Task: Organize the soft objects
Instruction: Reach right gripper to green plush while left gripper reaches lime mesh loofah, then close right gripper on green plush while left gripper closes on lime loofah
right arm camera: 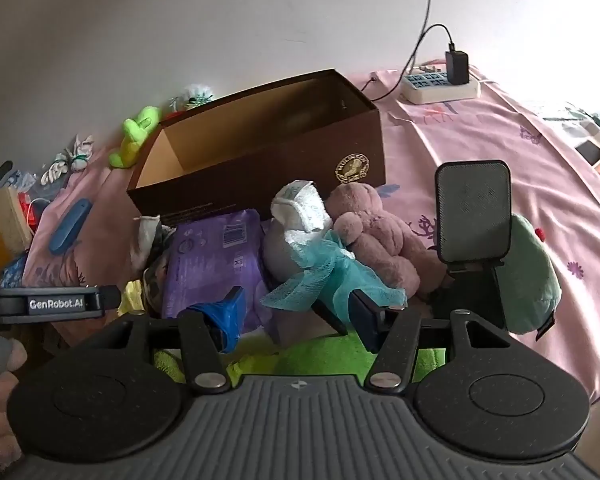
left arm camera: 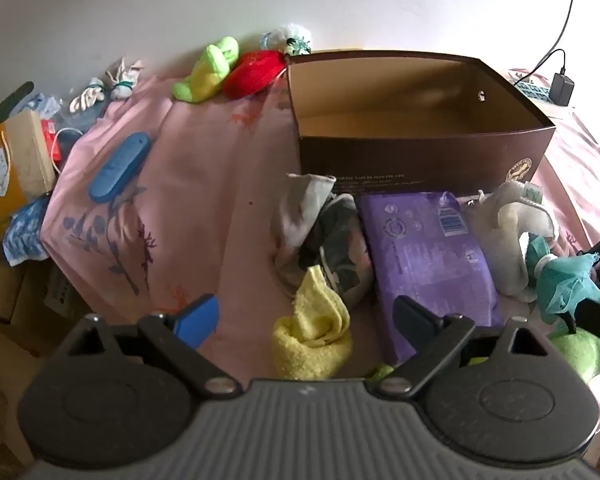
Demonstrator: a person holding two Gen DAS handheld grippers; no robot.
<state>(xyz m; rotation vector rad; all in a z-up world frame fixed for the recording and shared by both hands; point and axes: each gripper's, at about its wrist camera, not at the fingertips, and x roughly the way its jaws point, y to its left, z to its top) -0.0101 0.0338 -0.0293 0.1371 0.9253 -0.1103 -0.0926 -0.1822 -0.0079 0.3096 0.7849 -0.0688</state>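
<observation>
Brown cardboard box (left arm camera: 420, 148): open-topped, apparently empty, on pink bedsheet (left arm camera: 188, 200).
Purple packet (left arm camera: 432, 256): flat, touching box front.
Grey-white sock bundle (left arm camera: 320, 232): left of packet.
Yellow cloth (left arm camera: 312, 332): crumpled, nearest left gripper (left arm camera: 306, 320); jaws wide apart, holding nothing.
Teal mesh puff (right arm camera: 328, 276), white towel roll (right arm camera: 304, 212), mauve plush bear (right arm camera: 376, 236): clustered in front of box corner.
Right gripper (right arm camera: 296, 316): jaws parted, mesh hanging between them, possibly touching; grip unclear.
Green plush (right arm camera: 532, 280): far right.
</observation>
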